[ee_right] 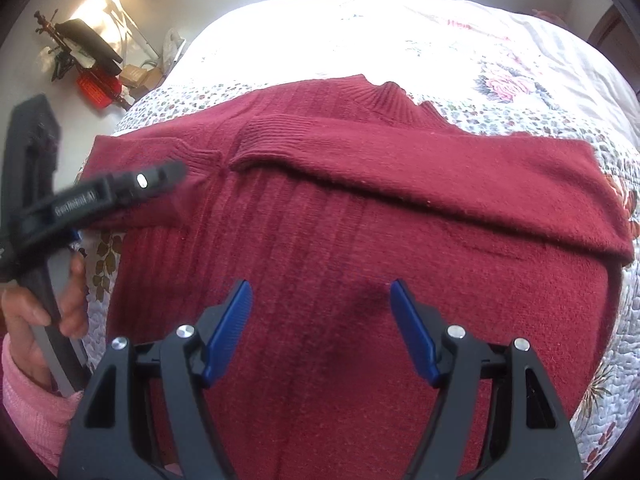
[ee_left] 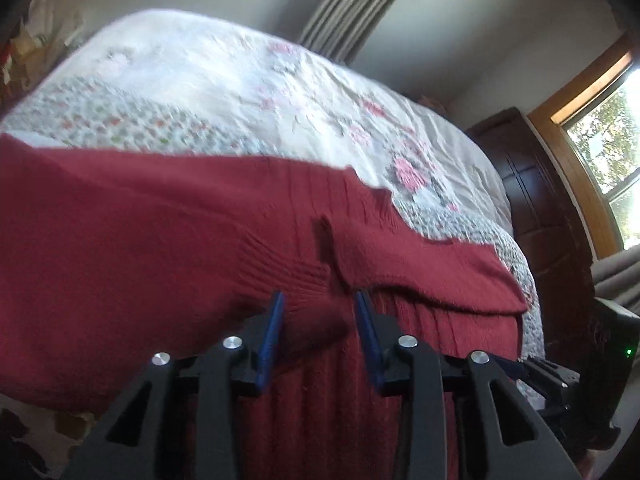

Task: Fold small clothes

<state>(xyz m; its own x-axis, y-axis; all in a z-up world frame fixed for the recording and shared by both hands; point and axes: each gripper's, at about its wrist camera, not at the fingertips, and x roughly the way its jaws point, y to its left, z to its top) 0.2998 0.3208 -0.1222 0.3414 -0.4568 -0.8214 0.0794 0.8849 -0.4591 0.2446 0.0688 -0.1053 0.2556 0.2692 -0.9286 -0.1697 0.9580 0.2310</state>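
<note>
So the bed (ee_right: 520, 40) is the work surface here, floral quilt and all, and the red sweater (ee_right: 340, 220) is laid out flat on it near the close edge, collar pointing away. Makes sense, you want it flat and within reach before folding the body.

Both sleeves look already folded in: the right sleeve (ee_right: 460, 176) lies across the chest with its cuff ending about mid-chest, and the left sleeve (ee_right: 152, 184) is tucked over on its side. My guess is the next bit is folding the hem up toward the collar.

Right gripper (ee_right: 322, 328) hovers over the lower body of the sweater with jaws wide apart, holding nothing. Left gripper (ee_left: 320, 332) is also spread, with nothing pinched that I can see, low over the knit near the left sleeve. From the right camera you can see it sideways, held by a hand (ee_right: 36, 304) in a pink sleeve (ee_right: 28, 396).

Nothing sits on the sweater itself. Round the room: curtain (ee_left: 352, 4), window (ee_left: 604, 152), dark wood furniture (ee_left: 536, 200), and clutter on the floor (ee_right: 92, 68) well away from the bed. The left view is blurry, so fine detail there is iffy.
</note>
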